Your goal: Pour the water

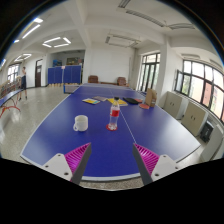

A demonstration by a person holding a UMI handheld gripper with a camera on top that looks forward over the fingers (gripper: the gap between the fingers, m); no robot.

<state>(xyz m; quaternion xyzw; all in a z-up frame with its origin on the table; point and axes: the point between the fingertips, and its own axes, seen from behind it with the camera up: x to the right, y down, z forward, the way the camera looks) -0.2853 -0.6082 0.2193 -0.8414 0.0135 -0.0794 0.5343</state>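
You hold the gripper (111,160) level and low over the near edge of the blue surface (55,135), its fingers spread wide with nothing between them. Beyond the left finger stands a white cup (81,123); just right of it, ahead of the gap, stands a red-labelled bottle (114,119), upright.

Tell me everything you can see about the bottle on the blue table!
The bottle is small and looks like clear plastic, with a red band or label around its lower part and a pale top. It stands upright on the blue table, touching only the tabletop. A white cup stands apart beside it. The bottle is beyond the gripper, whose open fingers hold nothing. Whether water is inside is too small to tell.
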